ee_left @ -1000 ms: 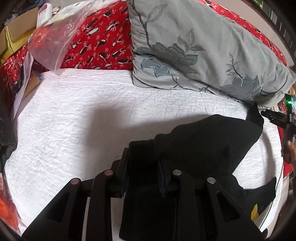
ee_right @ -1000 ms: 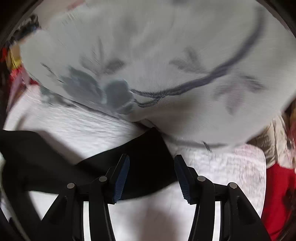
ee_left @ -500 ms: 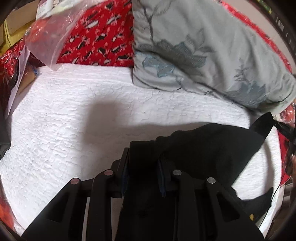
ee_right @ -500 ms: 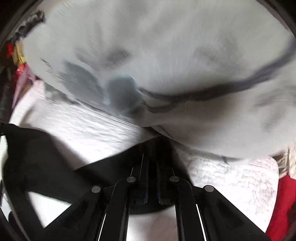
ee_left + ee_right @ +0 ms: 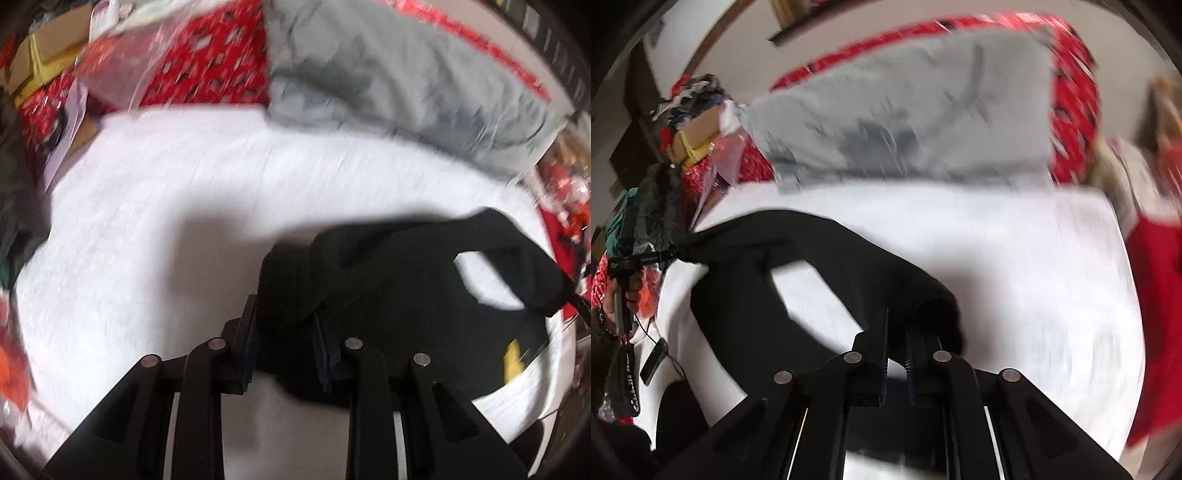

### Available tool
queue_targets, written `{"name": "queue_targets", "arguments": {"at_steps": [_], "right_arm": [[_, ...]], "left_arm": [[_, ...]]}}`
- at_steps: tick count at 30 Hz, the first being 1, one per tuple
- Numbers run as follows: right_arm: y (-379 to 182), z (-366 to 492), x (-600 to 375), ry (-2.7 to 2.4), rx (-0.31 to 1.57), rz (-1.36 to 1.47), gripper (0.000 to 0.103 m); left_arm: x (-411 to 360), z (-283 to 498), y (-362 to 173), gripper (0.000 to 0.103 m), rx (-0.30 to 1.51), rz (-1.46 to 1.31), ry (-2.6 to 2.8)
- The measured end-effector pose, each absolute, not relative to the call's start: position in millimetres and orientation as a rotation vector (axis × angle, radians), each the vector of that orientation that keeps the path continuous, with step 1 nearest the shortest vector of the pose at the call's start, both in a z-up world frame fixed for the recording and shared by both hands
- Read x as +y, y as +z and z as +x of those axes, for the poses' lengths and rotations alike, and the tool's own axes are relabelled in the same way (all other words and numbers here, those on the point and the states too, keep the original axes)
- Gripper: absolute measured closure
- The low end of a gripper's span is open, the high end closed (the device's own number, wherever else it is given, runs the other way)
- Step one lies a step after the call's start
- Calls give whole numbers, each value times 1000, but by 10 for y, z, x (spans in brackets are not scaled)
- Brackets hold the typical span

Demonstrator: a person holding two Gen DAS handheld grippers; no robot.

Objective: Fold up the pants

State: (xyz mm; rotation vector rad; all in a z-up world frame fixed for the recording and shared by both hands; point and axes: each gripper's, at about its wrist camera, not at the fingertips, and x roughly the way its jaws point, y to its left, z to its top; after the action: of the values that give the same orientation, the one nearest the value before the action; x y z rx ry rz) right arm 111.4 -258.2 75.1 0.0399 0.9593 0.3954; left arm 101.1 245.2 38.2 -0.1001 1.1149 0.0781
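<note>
Black pants (image 5: 406, 277) hang stretched between my two grippers above a white quilt (image 5: 147, 221). My left gripper (image 5: 288, 321) is shut on a thick bunch of the black fabric. In the right wrist view the pants (image 5: 820, 251) run in a loop from my right gripper (image 5: 895, 332) to the left gripper (image 5: 670, 254), which a hand holds at the far left. The right gripper's pads pinch a thin fold of the fabric, and its jaws are opening slightly. Both views are blurred.
A grey flowered pillow (image 5: 388, 81) lies across the far side of the quilt, against red patterned bedding (image 5: 207, 62). A clear plastic bag (image 5: 122, 74) and boxes sit at the far left. Piled clothes (image 5: 657, 206) crowd the left edge. White quilt (image 5: 1034, 258) lies bare to the right.
My right gripper closed on the pants' end under the pillow and pulled it back and up, away from the pillow. The left gripper shifted, still gripping, and the pants now hang in a loop.
</note>
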Motion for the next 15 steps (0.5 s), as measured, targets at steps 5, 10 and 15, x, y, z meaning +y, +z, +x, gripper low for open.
{"name": "queue_targets", "arguments": {"at_steps": [5,10,15], "right_arm": [[374,595,-2779,295,1050,53,92],[493,327,-2961,229,1019,130,70],[822,195,-2953,223,950,168,50]], "left_arm": [[2535,871,230,78,1208,-151,110],[2585,753,496,35,1187,-261,96],[2456,644,833,21,1133,-322,75]]}}
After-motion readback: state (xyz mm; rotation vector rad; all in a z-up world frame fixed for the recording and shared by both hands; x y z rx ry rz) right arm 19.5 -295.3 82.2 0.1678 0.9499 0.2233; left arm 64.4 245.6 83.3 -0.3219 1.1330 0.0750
